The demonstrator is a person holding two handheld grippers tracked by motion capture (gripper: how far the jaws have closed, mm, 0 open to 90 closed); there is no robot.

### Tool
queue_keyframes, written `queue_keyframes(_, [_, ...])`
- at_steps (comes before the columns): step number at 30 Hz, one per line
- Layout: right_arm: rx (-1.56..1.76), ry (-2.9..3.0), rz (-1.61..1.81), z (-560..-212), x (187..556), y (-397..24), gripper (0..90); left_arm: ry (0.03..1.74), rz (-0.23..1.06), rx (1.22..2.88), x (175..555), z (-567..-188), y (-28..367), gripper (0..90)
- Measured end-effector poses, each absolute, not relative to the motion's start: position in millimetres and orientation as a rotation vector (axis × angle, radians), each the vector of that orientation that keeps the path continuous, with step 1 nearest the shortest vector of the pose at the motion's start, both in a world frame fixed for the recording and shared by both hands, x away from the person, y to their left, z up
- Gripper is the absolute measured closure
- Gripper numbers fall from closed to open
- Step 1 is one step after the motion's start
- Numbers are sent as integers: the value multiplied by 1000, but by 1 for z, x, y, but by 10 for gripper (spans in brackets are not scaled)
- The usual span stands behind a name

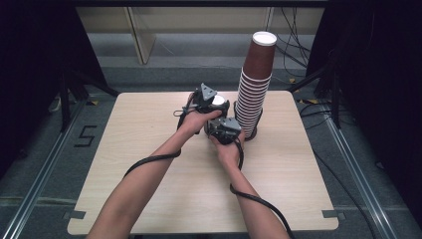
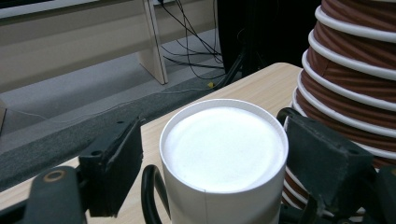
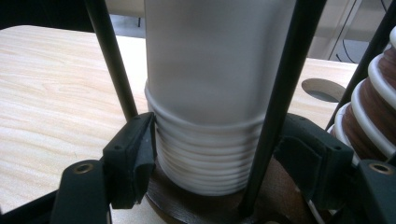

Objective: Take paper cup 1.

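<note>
A stack of white cups (image 3: pixel 205 116) stands upside down in a wire holder with a dark round base (image 3: pixel 187 205), near the middle of the table (image 1: pixel 149 184), just left of a tall tower of brown cups (image 1: pixel 255 94). The top white cup (image 2: pixel 224 154) shows its flat white bottom facing up.

The step in hand looks like pulling the top cup off the white stack. The left gripper (image 2: pixel 212 158) has the top cup between its jaws: the right pad looks to be touching the cup wall, while a gap shows between the left pad and the cup, so the jaws are partly closed but not yet clamping. The right gripper (image 3: pixel 210 161) sits lower, its jaws set around the ribbed rims of the stack inside the holder's black rods (image 3: pixel 109 60); the left pad touches the rims, and the right pad lies behind a rod, so I cannot tell whether it presses.

Next, by my judgement, the left gripper needs to close fully on the top cup and lift straight up, while the right steadies the stack so that a single cup comes away.

Both forearms reach in from the near edge and meet at the stack, the left hand (image 1: pixel 195 119) farther and higher, the right hand (image 1: pixel 226 149) nearer and lower, cables trailing back.
</note>
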State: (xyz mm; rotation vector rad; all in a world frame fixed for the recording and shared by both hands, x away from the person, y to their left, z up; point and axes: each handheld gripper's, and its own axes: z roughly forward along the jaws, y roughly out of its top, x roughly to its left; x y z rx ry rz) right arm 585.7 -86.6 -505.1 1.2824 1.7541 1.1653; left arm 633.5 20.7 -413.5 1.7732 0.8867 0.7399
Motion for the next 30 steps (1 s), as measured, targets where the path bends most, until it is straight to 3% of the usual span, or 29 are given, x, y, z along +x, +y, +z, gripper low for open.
queue_keyframes(14, [1291,1760,1172,-505,586,-87,314,897,724,1764,634,-420,16,328])
queue_keyframes(30, [1274,1750,1182,-506,587,-87,315,881,742,1740,630,-413,19,337])
